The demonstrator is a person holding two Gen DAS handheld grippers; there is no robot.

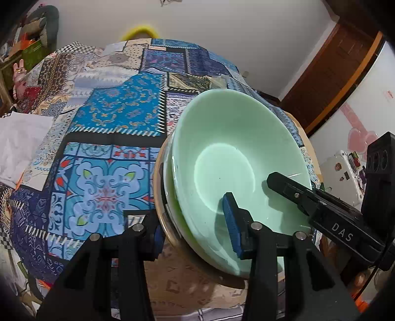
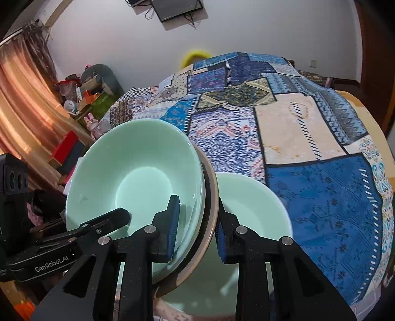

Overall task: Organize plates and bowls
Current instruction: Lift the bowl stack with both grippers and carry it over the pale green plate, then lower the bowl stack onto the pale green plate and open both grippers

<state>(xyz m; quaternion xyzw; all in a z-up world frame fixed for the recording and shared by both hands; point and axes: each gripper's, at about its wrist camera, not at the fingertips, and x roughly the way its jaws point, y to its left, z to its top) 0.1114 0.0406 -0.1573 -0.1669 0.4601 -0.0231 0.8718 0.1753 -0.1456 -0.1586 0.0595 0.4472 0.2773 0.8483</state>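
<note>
Both tools are clamped on one tilted stack of dishes, held up over a bed spread with a patchwork quilt (image 1: 118, 111).

The left tool (image 1: 195, 229) grips the stack (image 1: 170, 197) at the edge nearest it. One blue-padded finger (image 1: 230, 222) lies inside the top green bowl (image 1: 237, 153); the other finger is behind the stack, mostly hidden. The jaws stand partly closed, pressing on the stacked rims between them. From this tool the bowl's hollow faces up and to its right, and a tan plate (image 1: 158, 192) backs the stack on its left, with a white rim and a green rim sandwiched between.

The right tool (image 2: 196, 229) grips the same stack from the other side. Its left finger (image 2: 172, 224) sits inside the green bowl, its right finger outside against the tan plate's back, and the gap between them is narrow, filled by the rims. Each tool shows in the other's view, reaching into the bowl.

Just beyond the right tool's right finger, lower down, a second pale green bowl (image 2: 254, 197) rests; whether it touches the stack I cannot tell.

Left of the left tool a white sheet (image 1: 22, 143) lies on the quilt. Farther off, past the bed, a yellow thing (image 2: 195, 55) shows against the wall; orange curtains (image 2: 22, 106) hang to the right tool's left, with boxes and clutter (image 2: 81, 96) near them, and a dark screen (image 2: 176, 7) is mounted high on the wall.
</note>
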